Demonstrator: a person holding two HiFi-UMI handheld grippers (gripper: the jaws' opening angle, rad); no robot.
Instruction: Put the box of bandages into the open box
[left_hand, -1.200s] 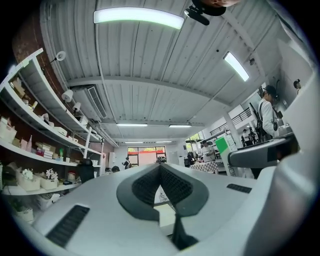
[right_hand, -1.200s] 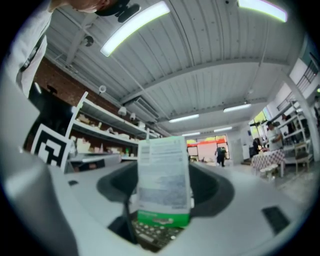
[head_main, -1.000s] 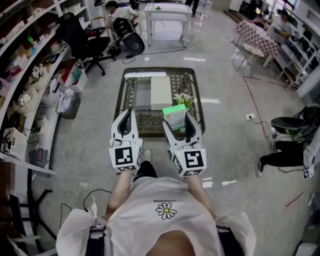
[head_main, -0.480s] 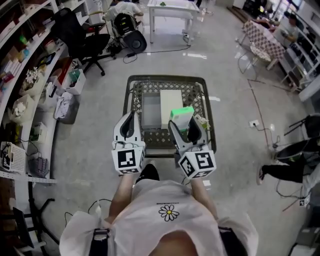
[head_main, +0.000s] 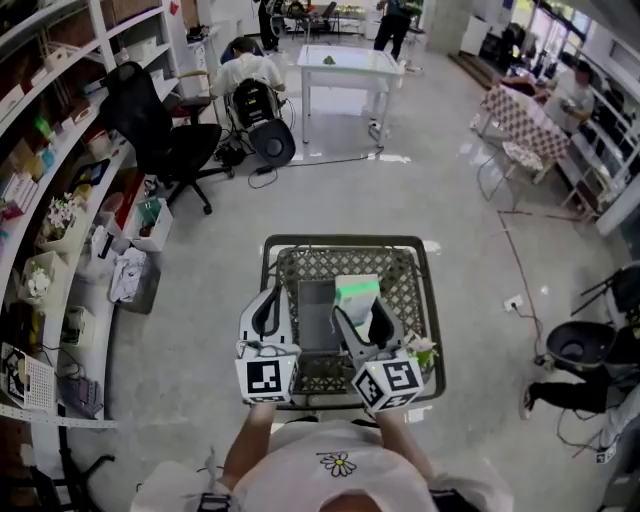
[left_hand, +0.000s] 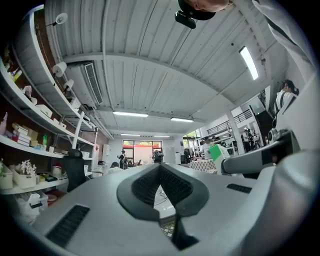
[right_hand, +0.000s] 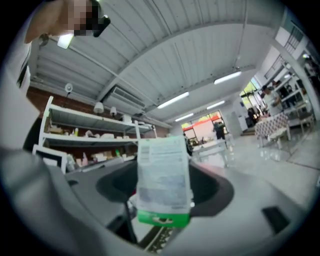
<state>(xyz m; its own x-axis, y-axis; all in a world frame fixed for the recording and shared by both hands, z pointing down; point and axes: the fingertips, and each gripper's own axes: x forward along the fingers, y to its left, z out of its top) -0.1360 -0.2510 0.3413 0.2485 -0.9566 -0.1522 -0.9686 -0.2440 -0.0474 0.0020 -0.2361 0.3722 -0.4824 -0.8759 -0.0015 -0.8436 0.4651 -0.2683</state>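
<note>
A white box of bandages (head_main: 357, 293) with a green end is held upright between the fingers of my right gripper (head_main: 362, 318), which is shut on it. It hangs over the open box (head_main: 313, 318), whose grey inside lies on a dark table (head_main: 402, 272) with a lattice top. The right gripper view shows the box of bandages (right_hand: 163, 181) close up, printed side toward the camera, in my right gripper (right_hand: 162, 202). My left gripper (head_main: 268, 303) hovers at the table's left side, jaws together and holding nothing. From its own view, my left gripper (left_hand: 160, 169) points up at the room.
Small white flowers (head_main: 421, 349) stand on the table's near right corner. A black office chair (head_main: 158, 128) and shelves (head_main: 50, 190) are at the left. At the back are a white table (head_main: 350, 62) and people, with a checked table (head_main: 522, 108) at the right.
The view has pulled back and the table now lies lower in the frame. My right gripper has carried the box of bandages left, from the table's right part to over the open box.
</note>
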